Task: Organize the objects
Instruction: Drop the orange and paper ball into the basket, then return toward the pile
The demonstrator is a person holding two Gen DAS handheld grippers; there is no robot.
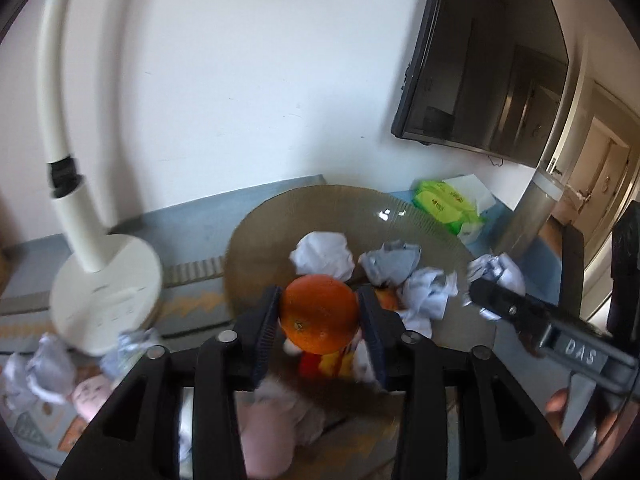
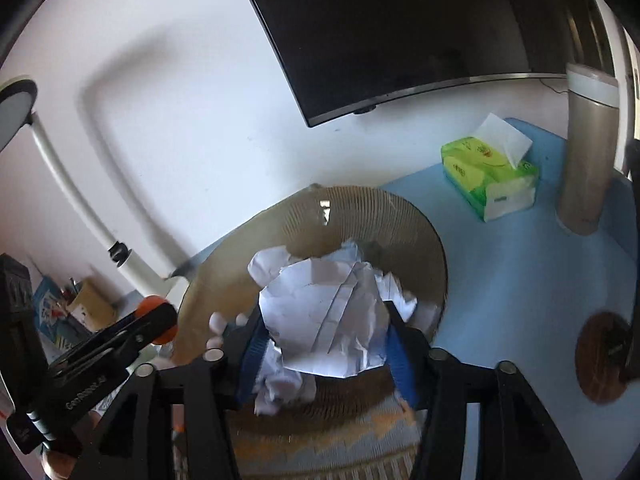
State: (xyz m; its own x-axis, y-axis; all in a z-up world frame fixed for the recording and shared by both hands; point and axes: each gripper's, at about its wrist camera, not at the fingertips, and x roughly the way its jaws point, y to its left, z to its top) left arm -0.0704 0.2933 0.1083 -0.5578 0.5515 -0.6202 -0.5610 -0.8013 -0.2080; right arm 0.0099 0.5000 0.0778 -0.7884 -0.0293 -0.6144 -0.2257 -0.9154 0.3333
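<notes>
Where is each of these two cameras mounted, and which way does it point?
Left wrist: on the left gripper, looking along its jaws, shut on an orange, toward the brown bowl; right gripper at right.
Right wrist: on the right gripper, jaws shut on crumpled paper, facing the same bowl; left gripper at left.
Shared: bowl, green tissue pack, lamp, dark screen.

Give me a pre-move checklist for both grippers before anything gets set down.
1. Left gripper clamped on the orange: ok, fingers press both sides.
2. Right gripper clamped on the crumpled paper: ok.
3. Round brown tray under the paper: ok.
4. Free spot in the tray: cannot tell, other paper balls lie there.
5. Grippers apart from each other: ok, a gap shows in the left wrist view.
6. Tissue pack clear of the path: ok, it sits off on the blue mat.
</notes>
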